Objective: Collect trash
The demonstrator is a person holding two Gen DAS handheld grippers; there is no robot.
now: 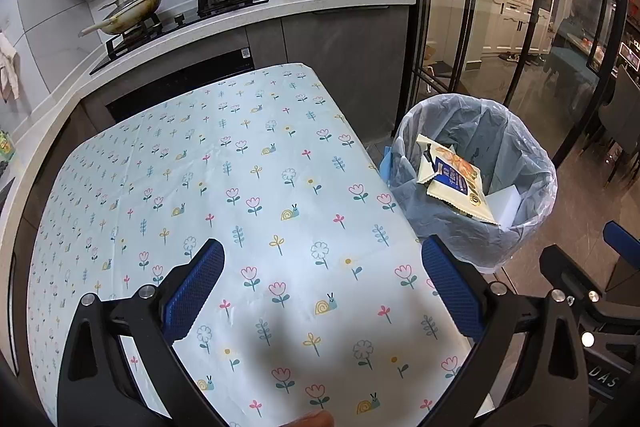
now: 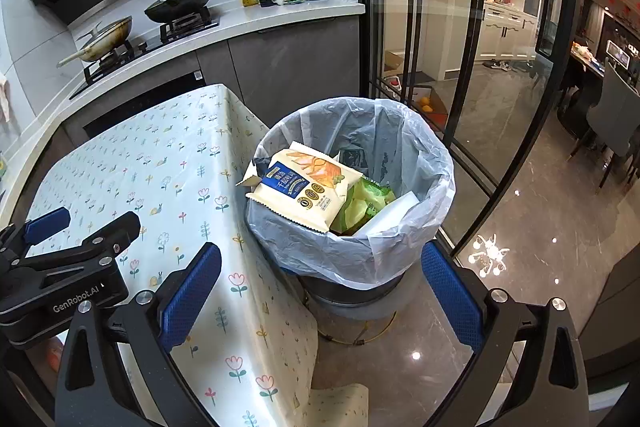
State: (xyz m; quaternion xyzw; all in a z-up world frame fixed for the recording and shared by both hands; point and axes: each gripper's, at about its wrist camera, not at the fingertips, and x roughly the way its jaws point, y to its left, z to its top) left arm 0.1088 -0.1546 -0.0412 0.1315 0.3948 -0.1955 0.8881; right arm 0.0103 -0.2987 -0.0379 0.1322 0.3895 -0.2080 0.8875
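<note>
Currently: table (image 1: 240, 187) w/ floral cloth, no trash seen on it. Lined bin (image 2: 436, 163) at its 3 o'clock, sited for drops; noodle packet (image 2: 304, 187), green wrapper (image 2: 364, 203) inside. Left gripper (image 1: 320, 291), right gripper (image 2: 320, 291): both jaws spread wide, empty. Task prob. near done.

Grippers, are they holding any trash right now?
No. The left gripper and right gripper are both open and empty; the snack bag lies in the bin.
</note>
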